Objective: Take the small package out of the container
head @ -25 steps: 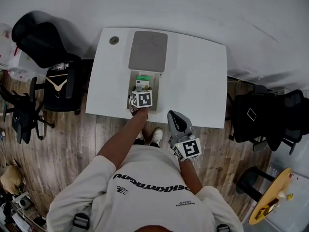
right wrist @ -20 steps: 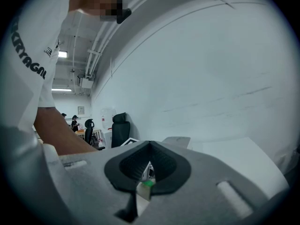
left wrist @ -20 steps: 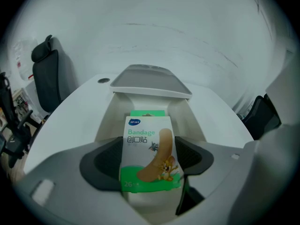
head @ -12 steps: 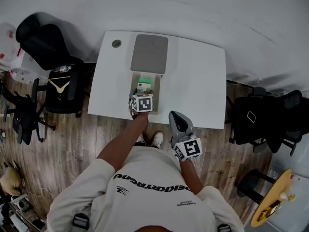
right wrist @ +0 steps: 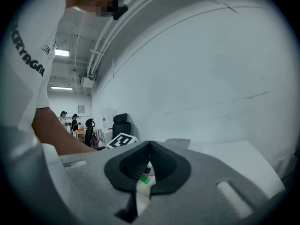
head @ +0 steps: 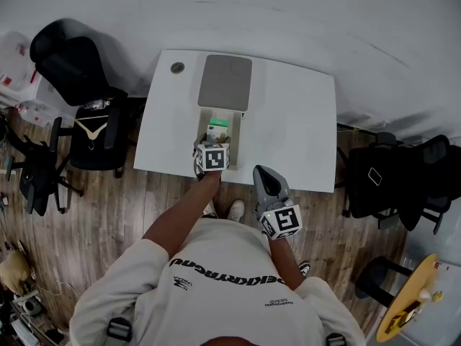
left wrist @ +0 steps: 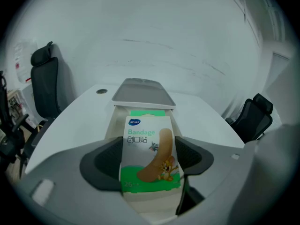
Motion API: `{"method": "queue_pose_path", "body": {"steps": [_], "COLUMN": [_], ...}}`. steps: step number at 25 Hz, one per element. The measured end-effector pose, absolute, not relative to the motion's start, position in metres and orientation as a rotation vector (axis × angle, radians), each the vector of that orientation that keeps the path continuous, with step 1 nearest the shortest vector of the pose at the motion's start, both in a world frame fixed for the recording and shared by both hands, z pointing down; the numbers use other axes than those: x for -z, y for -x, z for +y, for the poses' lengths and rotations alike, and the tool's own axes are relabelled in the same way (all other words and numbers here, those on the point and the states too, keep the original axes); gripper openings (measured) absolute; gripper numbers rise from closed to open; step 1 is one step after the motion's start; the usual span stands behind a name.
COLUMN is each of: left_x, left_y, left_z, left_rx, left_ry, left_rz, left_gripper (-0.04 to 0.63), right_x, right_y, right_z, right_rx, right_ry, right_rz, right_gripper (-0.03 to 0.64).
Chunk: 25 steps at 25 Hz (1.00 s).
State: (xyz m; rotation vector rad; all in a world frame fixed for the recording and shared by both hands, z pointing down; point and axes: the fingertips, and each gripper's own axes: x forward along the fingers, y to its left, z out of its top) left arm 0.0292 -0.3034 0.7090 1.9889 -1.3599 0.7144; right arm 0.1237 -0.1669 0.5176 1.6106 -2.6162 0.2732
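Wood-plank floor (head: 130, 215) lies under your feet, and a white table (head: 302, 121) stands directly ahead against a plain pale wall.

Nearest you, at about 5 o'clock from the table's centre and off its front edge, the right tool (head: 266, 182) hangs in the air. Its jaws are pressed together at the tips with nothing between them.

Just beyond, at the table's 6 o'clock edge, the left tool (left wrist: 150, 162) angles downward. Its jaws are spread wide and pinch the small package (left wrist: 149, 149) by its two narrow side edges. The package is an upright bandage carton, white above and green below, printed face toward the camera.

The carton stands at the near end of the container (head: 236, 132), a beige open box. You cannot tell whether its lower end has cleared the walls. At 12 o'clock from the container, touching its far end, lies a grey lid (head: 225, 83).

Expect the carton to be very light. Its thin card sides will likely buckle under a hard squeeze, and the glossy print may slide on the pads. The present hold, on the side edges around the lower half, looks sound. Keep the pressure modest and the carton upright, so its corners do not catch the container's walls.
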Motion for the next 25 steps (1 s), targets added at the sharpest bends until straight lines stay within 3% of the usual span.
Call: {"method": "queue_pose_path", "body": {"steps": [25], "left_x": [-0.616], "left_y": [-0.027], "left_z": [-0.270], "left_rx": [-0.444], "left_ry": [-2.180], "left_rz": [-1.321], "left_gripper": [0.360], "right_x": [-0.502], "right_y": [-0.129], "right_z": [-0.151], "right_rx": [-0.219], "right_ry": [-1.614], "right_rz": [-2.630], "right_gripper": [0.000]}}
